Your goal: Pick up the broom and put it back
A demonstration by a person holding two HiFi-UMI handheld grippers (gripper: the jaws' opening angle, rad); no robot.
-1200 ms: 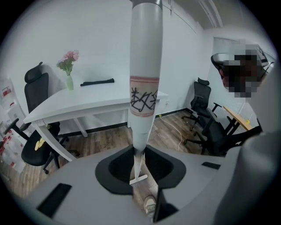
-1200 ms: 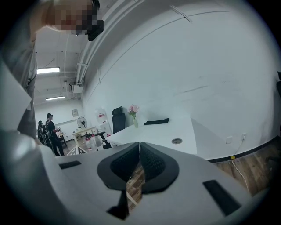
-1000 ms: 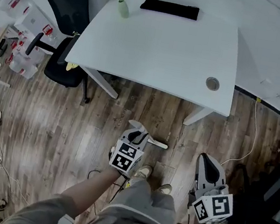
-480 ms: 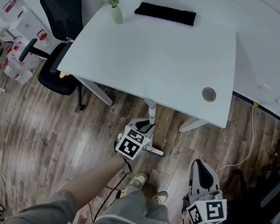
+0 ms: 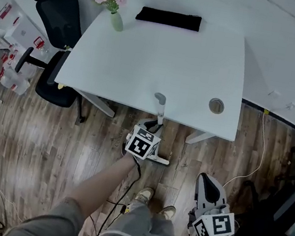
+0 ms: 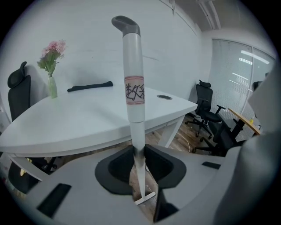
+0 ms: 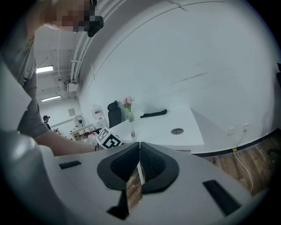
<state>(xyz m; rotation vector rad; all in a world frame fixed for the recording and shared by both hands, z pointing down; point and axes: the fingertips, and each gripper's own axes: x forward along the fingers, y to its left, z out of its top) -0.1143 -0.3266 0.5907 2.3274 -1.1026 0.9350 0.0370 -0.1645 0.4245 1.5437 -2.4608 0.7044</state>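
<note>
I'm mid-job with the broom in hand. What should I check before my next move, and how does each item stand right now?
1. Left gripper clamped on the broom handle: ok.
2. Broom held upright: ok, the handle stands about vertical in the left gripper view.
3. Broom head lifted off the floor: cannot tell.
4. Handle clear of the table edge: cannot tell, they overlap in the head view.
5. Right gripper shut and empty: ok.
6. Storage spot for the broom in sight: not ok, none visible.

The left claw [image 5: 154, 126] and right claw [image 5: 208, 183] have grey shells and black linings, with a white cube [image 5: 143, 144] bearing black square markers behind each. Grey shorts [image 5: 138, 233] and pale shoes [image 5: 147, 192] are worn.
</note>
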